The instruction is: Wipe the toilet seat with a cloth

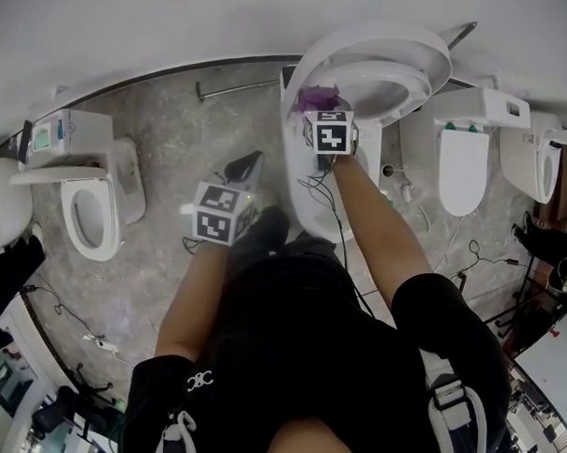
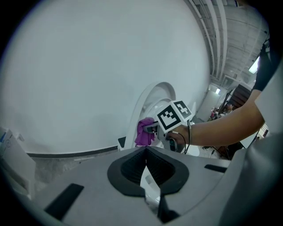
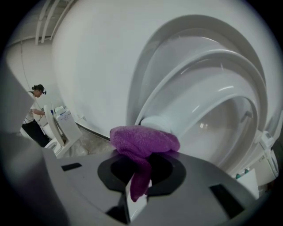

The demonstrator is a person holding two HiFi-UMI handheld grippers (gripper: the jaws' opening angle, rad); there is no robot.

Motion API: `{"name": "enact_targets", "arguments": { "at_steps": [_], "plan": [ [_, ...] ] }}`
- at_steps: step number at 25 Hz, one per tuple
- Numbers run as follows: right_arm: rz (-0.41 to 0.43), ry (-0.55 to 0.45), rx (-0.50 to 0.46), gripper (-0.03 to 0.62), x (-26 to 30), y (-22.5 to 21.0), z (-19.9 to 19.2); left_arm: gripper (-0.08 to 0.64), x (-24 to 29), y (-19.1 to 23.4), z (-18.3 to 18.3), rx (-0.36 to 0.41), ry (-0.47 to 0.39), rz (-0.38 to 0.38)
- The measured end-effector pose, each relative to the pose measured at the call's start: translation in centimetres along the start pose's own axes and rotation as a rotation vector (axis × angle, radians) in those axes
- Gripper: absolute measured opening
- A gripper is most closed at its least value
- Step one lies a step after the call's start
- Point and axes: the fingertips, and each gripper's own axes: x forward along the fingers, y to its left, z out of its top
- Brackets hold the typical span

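The cloth is clamped between the jaws of the right gripper. A narrow tail of it is seen hanging down through the gap between the jaws, while the bunched bulk bulges out past the jaw tips. This bunch is laid against the lower left edge of the raised seat, with the bowl open to the right of that edge. The left gripper is held away from the seat, to its lower left in the head view. Its jaws are closed together with nothing between them, and they are pointed toward the seat.
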Motion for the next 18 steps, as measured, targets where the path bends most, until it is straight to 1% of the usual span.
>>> {"name": "enact_targets", "arguments": {
  "at_steps": [3,7,9,13,16,18],
  "plan": [
    [0.002,0.002,-0.054,0.063,0.6,0.3,-0.4,0.008,0.6,0.0,-0.7,-0.011,0.012,-0.010],
    [0.002,0.001,-0.049,0.060,1.4,0.5,-1.1,0.008,1.5,0.0,-2.0,-0.026,0.036,-0.021],
    [0.004,0.015,-0.064,0.060,2.1,0.8,-1.8,0.008,1.8,0.0,-2.6,-0.029,0.047,-0.024],
    [0.019,0.094,-0.089,0.060,4.0,1.5,-4.8,0.008,2.6,-0.4,-3.9,-0.040,0.064,-0.030],
    [0.038,0.175,-0.056,0.060,6.0,1.8,-7.8,0.008,3.1,-0.5,-4.6,-0.045,0.070,-0.032],
    [0.043,0.197,-0.032,0.060,7.0,1.9,-9.1,0.008,3.4,-0.6,-5.0,-0.046,0.071,-0.031]
  ]
}}
